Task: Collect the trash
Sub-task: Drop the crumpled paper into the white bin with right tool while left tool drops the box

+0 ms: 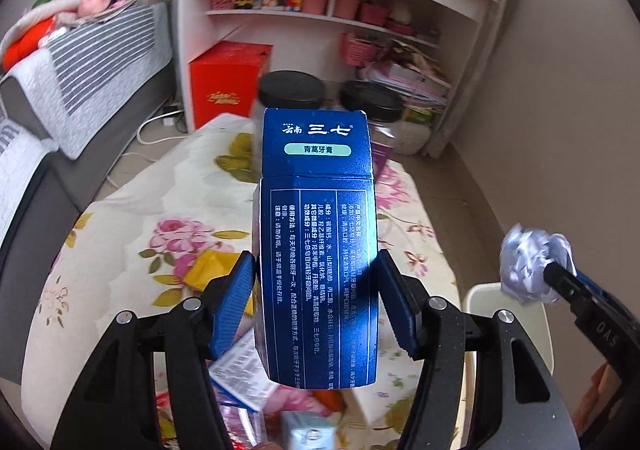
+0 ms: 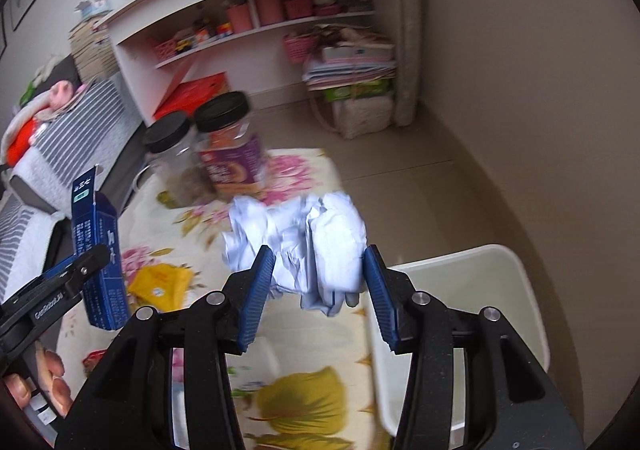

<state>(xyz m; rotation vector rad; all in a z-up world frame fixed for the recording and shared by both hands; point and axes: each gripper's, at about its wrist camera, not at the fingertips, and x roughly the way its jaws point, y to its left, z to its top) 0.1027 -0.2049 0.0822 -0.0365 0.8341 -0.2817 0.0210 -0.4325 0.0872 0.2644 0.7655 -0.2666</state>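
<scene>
My left gripper [image 1: 316, 286] is shut on a blue toothpaste box [image 1: 316, 234] and holds it upright above the flowered table [image 1: 120, 250]. The box also shows at the left of the right wrist view [image 2: 98, 250]. My right gripper [image 2: 320, 274] is shut on a crumpled white paper wad [image 2: 304, 238] and holds it above the table, beside a white trash bin [image 2: 480, 290]. The wad also shows at the right of the left wrist view [image 1: 532, 266], over the bin [image 1: 484, 298].
Two black-lidded jars [image 2: 228, 138] stand at the table's far end. A yellow packet [image 2: 160, 284] and other wrappers [image 1: 236, 370] lie on the table. A white shelf unit [image 1: 320, 10] and a red box [image 1: 228, 78] stand behind; a sofa [image 1: 60, 82] is at left.
</scene>
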